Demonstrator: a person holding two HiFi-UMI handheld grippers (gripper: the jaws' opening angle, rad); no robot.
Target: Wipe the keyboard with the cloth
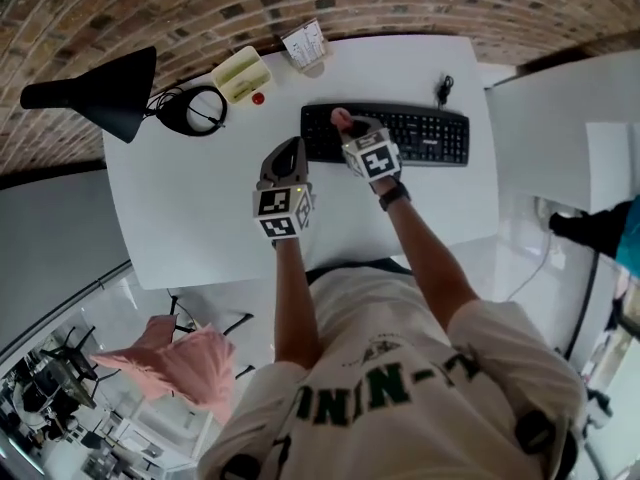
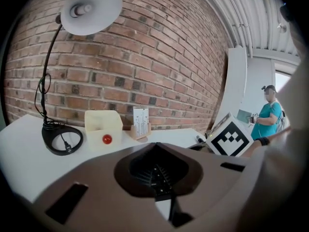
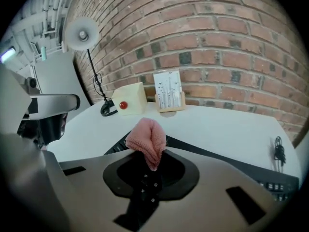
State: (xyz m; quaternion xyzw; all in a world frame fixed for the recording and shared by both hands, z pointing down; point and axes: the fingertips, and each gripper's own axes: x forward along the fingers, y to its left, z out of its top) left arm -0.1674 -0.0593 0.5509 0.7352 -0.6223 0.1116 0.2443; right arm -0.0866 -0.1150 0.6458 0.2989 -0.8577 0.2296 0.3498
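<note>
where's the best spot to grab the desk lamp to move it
Probably the thin stem of the lamp, low, just above its round base, coming in level from the keyboard side. The stem looks like the only part narrow enough for the jaws: the shade is wide and the base lies flat.
</note>
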